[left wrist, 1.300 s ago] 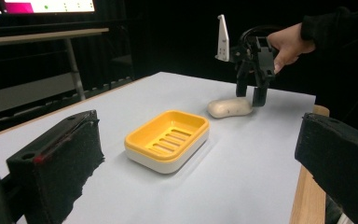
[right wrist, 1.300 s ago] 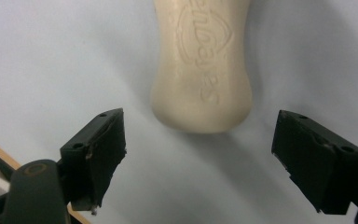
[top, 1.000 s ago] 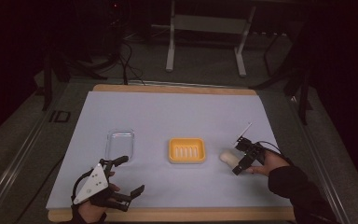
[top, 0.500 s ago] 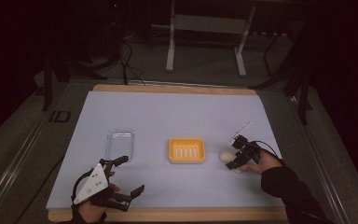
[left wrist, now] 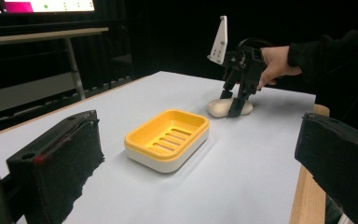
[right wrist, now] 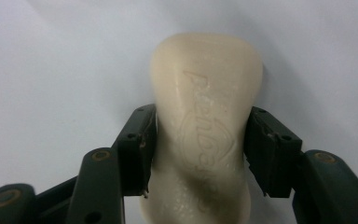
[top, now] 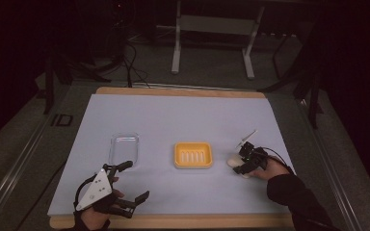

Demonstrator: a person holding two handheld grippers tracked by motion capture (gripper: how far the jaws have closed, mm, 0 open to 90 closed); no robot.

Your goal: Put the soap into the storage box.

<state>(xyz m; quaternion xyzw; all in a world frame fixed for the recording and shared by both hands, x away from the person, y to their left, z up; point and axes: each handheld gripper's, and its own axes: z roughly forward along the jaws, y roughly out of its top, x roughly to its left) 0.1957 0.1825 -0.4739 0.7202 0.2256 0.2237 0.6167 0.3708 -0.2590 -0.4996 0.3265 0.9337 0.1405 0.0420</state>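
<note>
Dim room, pale blue surface (top: 183, 120). Right gripper (right wrist: 200, 154) down over cream soap bar (right wrist: 205, 116), jaws closed against its sides; soap on surface right of yellow soap dish (top: 193, 155). Smooth bar, likely to slip or twist if lifted. Left gripper (top: 125, 185) idle, jaws wide open, holding nothing. Embossed lettering legible from right gripper view; clear tray (top: 124, 147) visible from high view.

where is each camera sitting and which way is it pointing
High view: above the person's side, looking forward and down on the table; both forearms and grippers.
Left gripper view: low on the left gripper, facing the soap dish; jaws wide apart.
Right gripper view: looking down on the soap between its jaws.
Shared: the soap.
</note>
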